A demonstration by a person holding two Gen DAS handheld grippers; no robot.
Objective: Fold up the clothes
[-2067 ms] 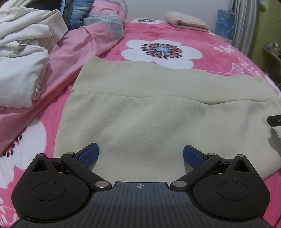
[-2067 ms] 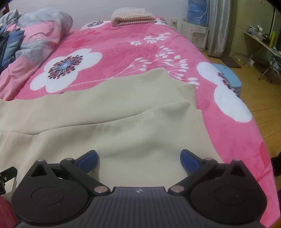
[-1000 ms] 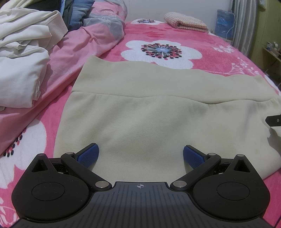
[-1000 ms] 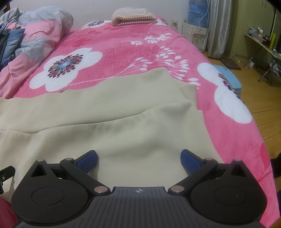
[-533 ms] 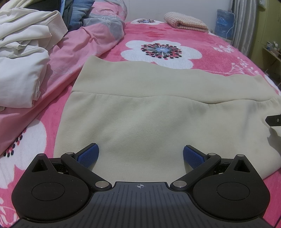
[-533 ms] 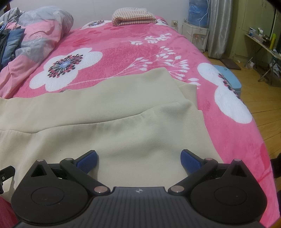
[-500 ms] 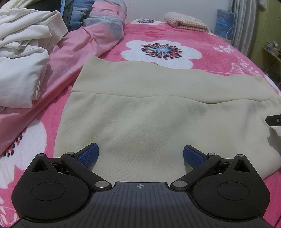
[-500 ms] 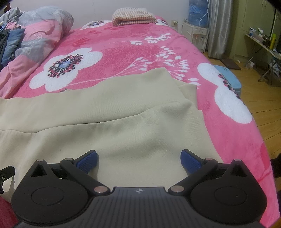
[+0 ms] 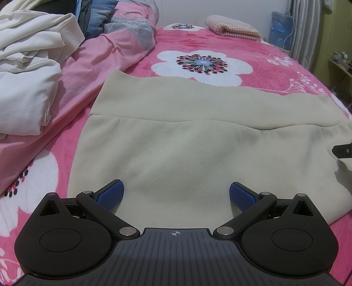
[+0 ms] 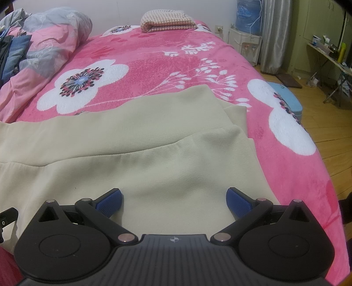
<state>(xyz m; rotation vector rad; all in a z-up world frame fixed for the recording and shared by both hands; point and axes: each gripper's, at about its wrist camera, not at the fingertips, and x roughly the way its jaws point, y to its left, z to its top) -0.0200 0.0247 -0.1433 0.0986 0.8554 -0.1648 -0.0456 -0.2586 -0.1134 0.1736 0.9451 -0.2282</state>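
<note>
- A cream garment (image 9: 187, 136) lies spread flat on the bed, over a pink blanket (image 9: 275, 66) with big white flowers.
- A seam or fold line runs across the garment from side to side; the strip beyond it lies smooth.
- At the garment's right end, in the right wrist view, a second layer (image 10: 238, 116) sticks out from under the top one.
- The left gripper (image 9: 176, 193) is spread wide and holds nothing; its blue pads (image 9: 111, 192) sit over the garment's near edge.
- The right gripper (image 10: 173, 198) is also spread wide and empty, low over the garment's near right part.
- Whether either gripper touches the cloth cannot be told.
- A heap of white clothes (image 9: 28, 72) lies left of the garment, on a crumpled pink quilt (image 9: 114, 48).
- A folded checked cloth (image 10: 167, 21) sits at the far end of the bed, well apart from the garment.
- Wooden floor (image 10: 325, 140) shows to the right of the bed.
</note>
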